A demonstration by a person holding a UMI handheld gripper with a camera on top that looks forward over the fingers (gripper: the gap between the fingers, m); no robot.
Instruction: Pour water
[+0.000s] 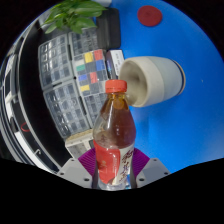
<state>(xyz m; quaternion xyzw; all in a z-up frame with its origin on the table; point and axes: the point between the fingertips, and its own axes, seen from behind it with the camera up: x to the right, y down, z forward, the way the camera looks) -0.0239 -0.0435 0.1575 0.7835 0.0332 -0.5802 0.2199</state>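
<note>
A clear plastic bottle (114, 135) with reddish-brown liquid, a red label and an orange-red cap stands upright between my fingers. My gripper (112, 172) is shut on the bottle, its purple pads (88, 160) pressing the lower body from both sides. Just beyond the bottle's cap a cream-coloured cup (152, 80) lies tipped on its side on the blue surface (190, 130), its mouth toward the bottle. The bottle's base is hidden by the fingers.
A clear wire-like rack (65, 75) stands left of the bottle, with a colour-checker card (90, 70) behind it. Green leaves (75, 14) rise at the far back. A red round disc (149, 15) lies on the blue surface beyond the cup.
</note>
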